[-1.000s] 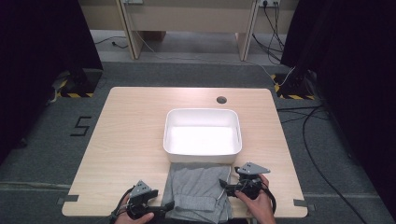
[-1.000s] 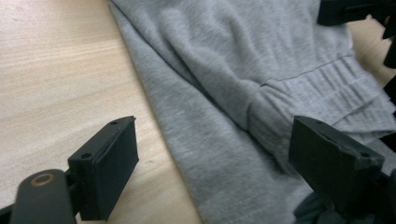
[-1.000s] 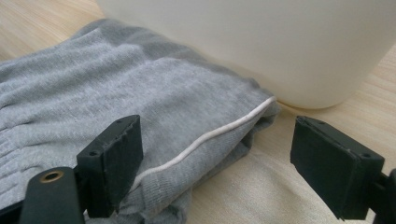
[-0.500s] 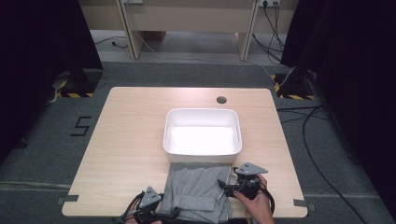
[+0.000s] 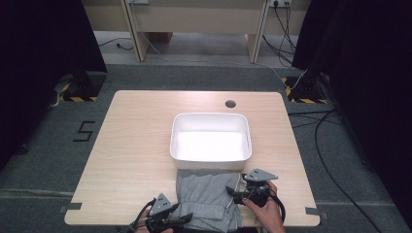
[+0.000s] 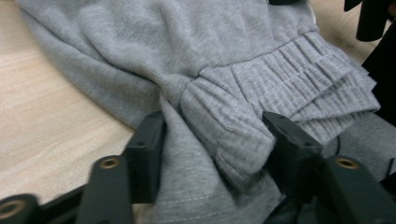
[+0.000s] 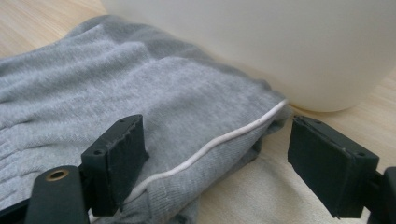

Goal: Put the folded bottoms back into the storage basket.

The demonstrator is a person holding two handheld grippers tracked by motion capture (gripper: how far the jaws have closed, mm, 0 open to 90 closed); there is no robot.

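Observation:
A grey sweat garment (image 5: pixel 206 196) lies crumpled on the wooden table (image 5: pixel 131 141), at its front edge and just in front of a white bin (image 5: pixel 210 138). My left gripper (image 5: pixel 186 219) is at the garment's front left corner. In the left gripper view it (image 6: pixel 215 140) is open, with a bunched fold of the ribbed waistband (image 6: pixel 289 74) between its jaws. My right gripper (image 5: pixel 231 193) is at the garment's right edge. In the right gripper view it (image 7: pixel 215 140) is open and straddles the edge with a white cord (image 7: pixel 219 142), close to the bin (image 7: pixel 280 42).
The bin looks empty and its front wall touches the garment's far edge. A round cable hole (image 5: pixel 231 104) sits behind the bin. Bare tabletop lies left and right of the bin. Cables (image 5: pixel 325 145) run on the floor to the right.
My left gripper has moved right from beside the garment onto its front left corner. My right gripper has shifted slightly forward and stays at the right edge.

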